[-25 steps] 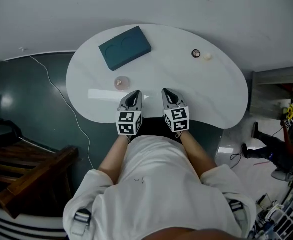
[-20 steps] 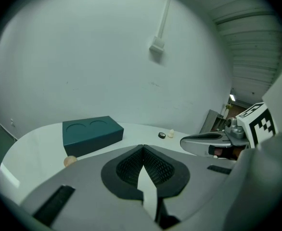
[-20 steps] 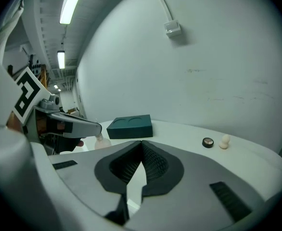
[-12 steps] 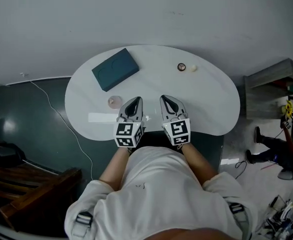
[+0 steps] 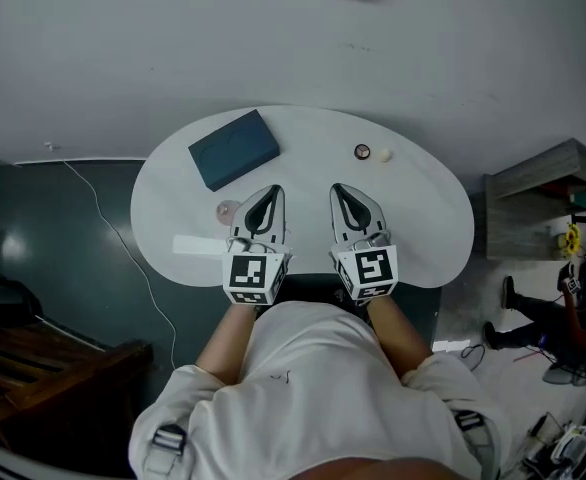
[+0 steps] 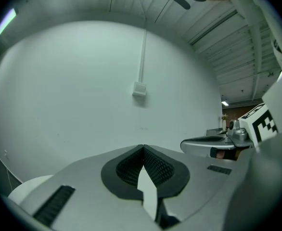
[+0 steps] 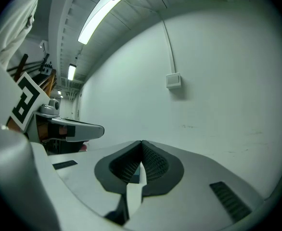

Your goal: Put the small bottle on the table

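Observation:
My left gripper (image 5: pixel 271 190) and right gripper (image 5: pixel 338 188) hover side by side over the near edge of the white table (image 5: pixel 423 218). Both are shut with nothing between the jaws. In the left gripper view the left gripper (image 6: pixel 143 148) points at a bare wall, and so does the right gripper (image 7: pixel 141 143) in its own view. On the far right of the table stand a small dark-rimmed round thing (image 5: pixel 362 152) and a small white thing (image 5: pixel 385 154). A small pinkish round thing (image 5: pixel 228 209) sits just left of the left gripper. I cannot tell which of these is the bottle.
A teal box (image 5: pixel 235 148) with two round recesses lies at the table's far left. A white switch box (image 6: pixel 139 88) hangs on the wall behind. A grey shelf (image 5: pixel 543 193) stands to the right, dark wooden furniture (image 5: pixel 33 368) at lower left, and a cable (image 5: pixel 113 218) runs across the floor.
Both grippers have risen and tipped up towards the wall, staying shut. The head view has pulled back, so the table sits lower and smaller in it.

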